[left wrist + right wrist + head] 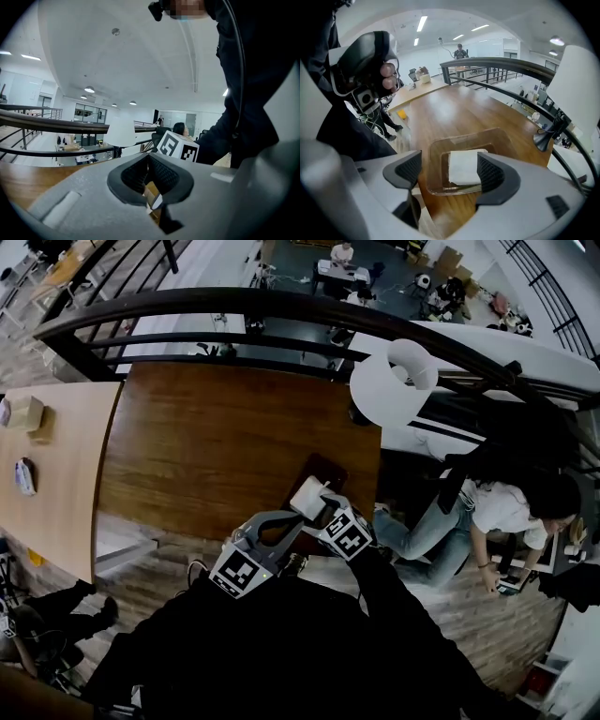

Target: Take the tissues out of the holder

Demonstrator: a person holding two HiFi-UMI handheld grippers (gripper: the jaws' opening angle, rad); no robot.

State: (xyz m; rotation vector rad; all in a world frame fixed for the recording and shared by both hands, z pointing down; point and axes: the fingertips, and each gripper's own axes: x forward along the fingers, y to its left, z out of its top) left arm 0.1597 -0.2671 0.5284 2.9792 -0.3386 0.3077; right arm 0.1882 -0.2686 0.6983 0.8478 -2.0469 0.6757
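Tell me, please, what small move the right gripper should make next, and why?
Probably lower the right gripper onto the tissues: its jaws stand apart above the clear holder, gripping nothing, and the white stack lies inside it, right ahead of them.

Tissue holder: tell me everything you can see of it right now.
The tissue holder is a shallow clear plastic tray with rounded corners. It lies flat near the edge of the brown wooden table. Folded white tissues lie inside it. The right tongs hang open above it.
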